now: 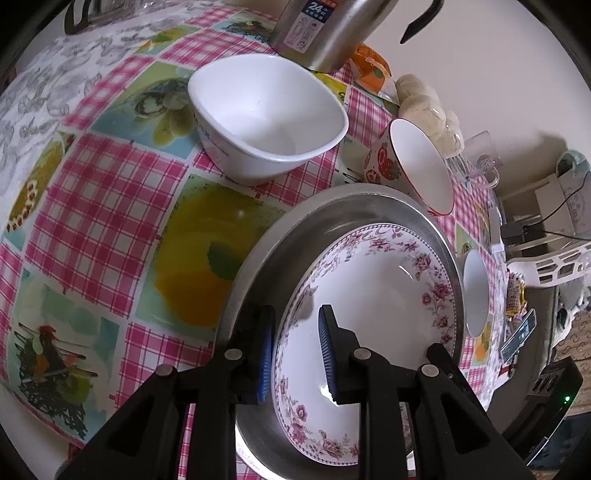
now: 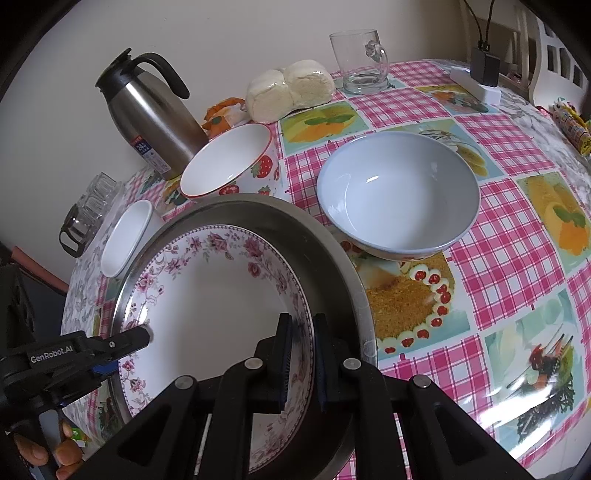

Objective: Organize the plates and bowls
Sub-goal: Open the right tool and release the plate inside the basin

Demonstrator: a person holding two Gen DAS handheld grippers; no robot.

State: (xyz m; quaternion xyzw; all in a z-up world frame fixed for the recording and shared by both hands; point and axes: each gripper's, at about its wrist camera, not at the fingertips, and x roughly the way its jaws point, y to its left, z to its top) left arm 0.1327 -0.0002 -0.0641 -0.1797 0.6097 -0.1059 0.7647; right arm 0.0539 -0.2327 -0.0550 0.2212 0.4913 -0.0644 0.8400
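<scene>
A floral-rimmed white plate (image 1: 373,310) (image 2: 207,295) rests inside a steel pan (image 1: 343,210) (image 2: 325,240). My left gripper (image 1: 295,354) straddles the plate's left rim, jaws a little apart, one finger outside the rim and one inside. It also shows in the right wrist view (image 2: 122,350). My right gripper (image 2: 301,362) is closed on the plate's right rim. A white square bowl (image 1: 269,118) (image 2: 125,236), a strawberry bowl (image 1: 410,162) (image 2: 229,162) and a pale blue bowl (image 2: 399,192) (image 1: 476,291) stand around the pan.
A steel thermos jug (image 2: 151,110) (image 1: 328,29), wrapped buns (image 2: 288,88) (image 1: 428,107) and a glass mug (image 2: 362,62) stand at the wall side. A glass container (image 2: 88,210) sits at the table's left end. A power strip (image 2: 476,85) lies far right.
</scene>
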